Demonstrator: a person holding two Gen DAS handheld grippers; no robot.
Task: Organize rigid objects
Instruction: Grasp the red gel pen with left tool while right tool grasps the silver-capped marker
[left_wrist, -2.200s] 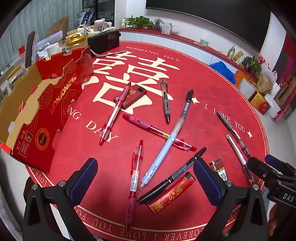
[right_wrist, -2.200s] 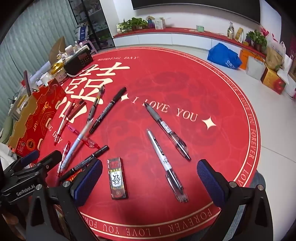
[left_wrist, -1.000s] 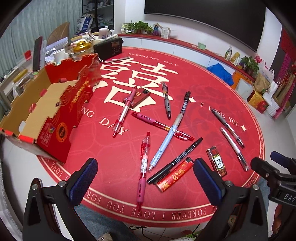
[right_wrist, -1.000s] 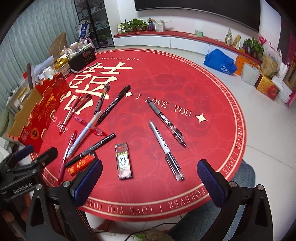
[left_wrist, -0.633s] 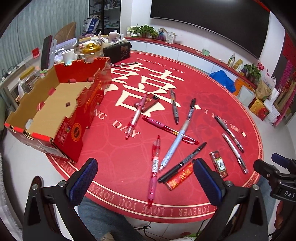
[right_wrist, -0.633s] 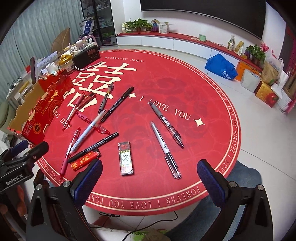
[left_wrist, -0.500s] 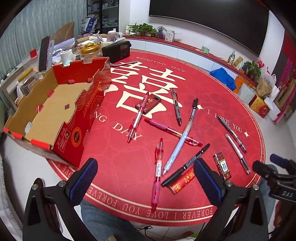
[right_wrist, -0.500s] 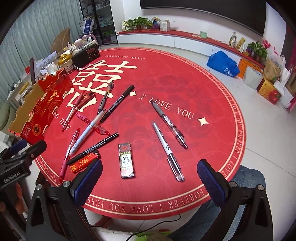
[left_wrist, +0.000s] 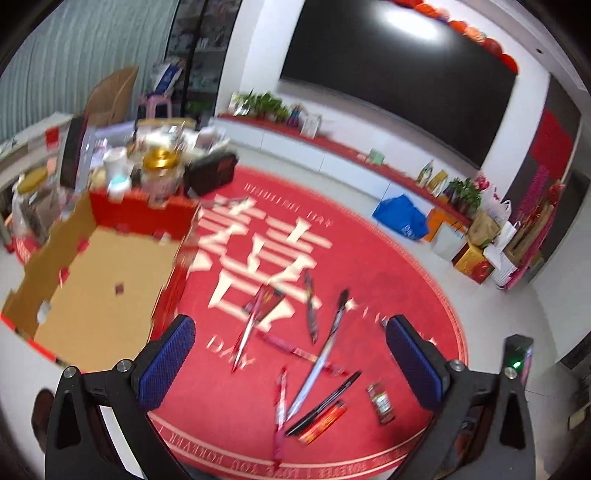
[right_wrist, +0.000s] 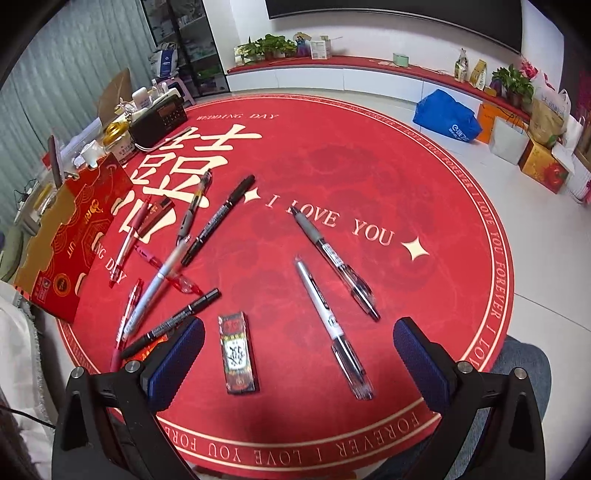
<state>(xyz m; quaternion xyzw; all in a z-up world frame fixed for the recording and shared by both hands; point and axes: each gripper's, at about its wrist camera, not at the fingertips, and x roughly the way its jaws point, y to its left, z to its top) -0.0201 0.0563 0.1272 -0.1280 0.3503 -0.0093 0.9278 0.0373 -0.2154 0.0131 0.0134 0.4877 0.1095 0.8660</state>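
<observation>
Several pens and markers lie scattered on a round red table (right_wrist: 369, 177). A small dark box (right_wrist: 237, 352) lies near the front edge, with a white pen (right_wrist: 328, 325) and a grey pen (right_wrist: 332, 258) to its right. A light blue pen (right_wrist: 155, 284) crosses a pink pen. An open red cardboard box (left_wrist: 96, 277) stands at the table's left; it also shows in the right wrist view (right_wrist: 70, 236). My left gripper (left_wrist: 291, 365) is open and empty, high above the table. My right gripper (right_wrist: 299, 365) is open and empty above the front edge.
A black radio (right_wrist: 159, 122) and cluttered cups and jars (left_wrist: 155, 173) stand at the table's far left. A red lighter (left_wrist: 323, 421) lies by a black marker (left_wrist: 325, 397). Bags and boxes (right_wrist: 517, 129) line the floor at the far right.
My left gripper has risen and tilted upward, so the table looks smaller and blurred. My right gripper has come a little closer to the table. Both stay open and empty.
</observation>
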